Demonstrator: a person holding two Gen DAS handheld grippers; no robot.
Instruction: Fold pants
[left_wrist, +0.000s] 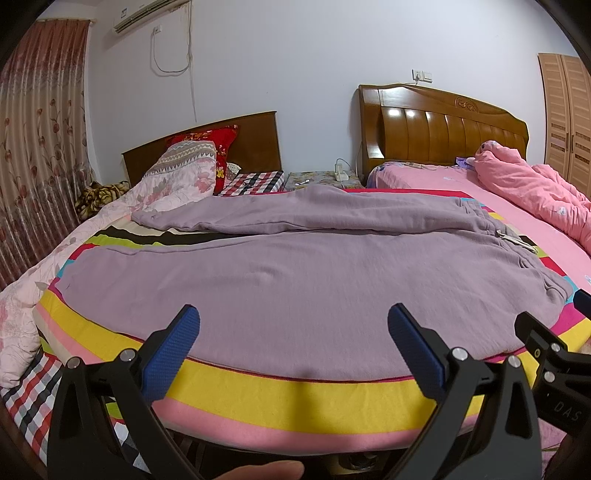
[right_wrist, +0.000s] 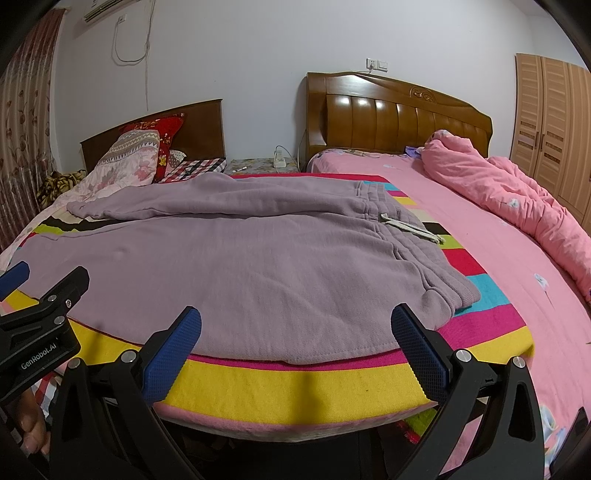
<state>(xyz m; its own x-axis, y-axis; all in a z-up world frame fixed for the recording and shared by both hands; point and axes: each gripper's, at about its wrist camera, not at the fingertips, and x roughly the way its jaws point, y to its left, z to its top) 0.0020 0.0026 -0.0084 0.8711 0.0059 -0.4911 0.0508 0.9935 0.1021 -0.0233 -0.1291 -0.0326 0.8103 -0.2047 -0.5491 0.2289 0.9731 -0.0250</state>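
**Both fingers spread wide at the near edge of the pants**

My left gripper hangs just off the near edge of the bed, its blue-padded fingers spread wide apart with nothing between them. My right gripper sits just beside it, to its right, its fingers equally released and empty. Each one shows at the border of the other's view.

The mauve sweatpants lie flat across a striped blanket of yellow, pink, magenta and blue bands. The waistband is at the right, with a pale drawstring trailing over it onto the blanket. The two legs run leftward: the near one smooth and straight, its hem close to the blanket's yellow stripe in front of my fingers; the far one angled away, its cuff bunched near a floral quilt. The legs are apart, not stacked.

Behind the quilt leans a red pillow against a dark headboard. To the right lies a pink sheet with a rumpled pink comforter below a carved wooden headboard.
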